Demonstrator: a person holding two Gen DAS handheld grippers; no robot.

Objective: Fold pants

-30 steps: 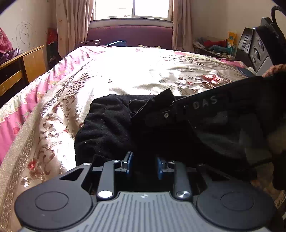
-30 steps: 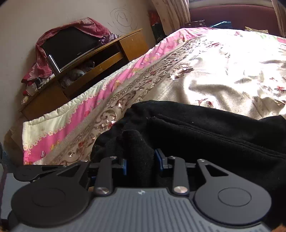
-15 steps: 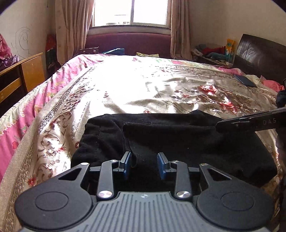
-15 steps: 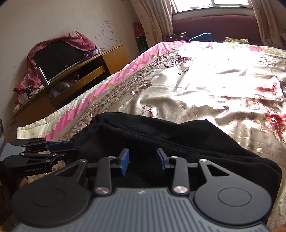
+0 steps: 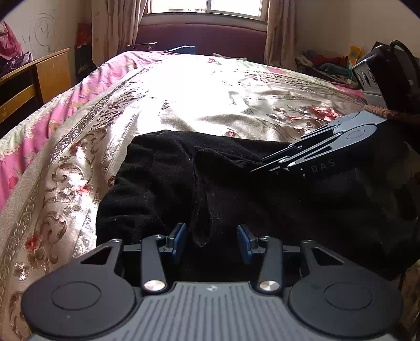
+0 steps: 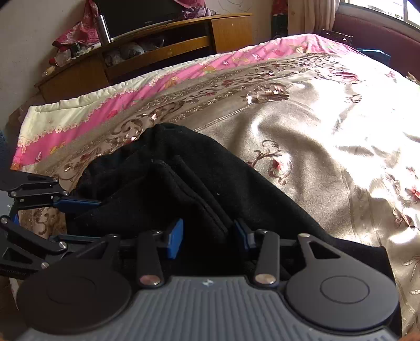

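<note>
Swung back over fuzzy black pants (image 5: pixel 236 183), right gripper (image 6: pixel 207 236) closing around ridged fold; left gripper (image 5: pixel 211 240) apart.

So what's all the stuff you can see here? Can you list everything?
Soft black pants: one, black, bunched on the bed's near part.
Shiny flowered bedspread: one, gold with pink border, covering the bed.
Wooden cabinet: one, brown, beside the bed.
Dark screen: one, black, on the cabinet.
Window: one, bright, behind the bed.
Curtains: two, beige, flanking the window.
Left gripper: one, black, blue pads, open over a pants fold.
Right gripper: one, black, closing around pants fabric.
</note>
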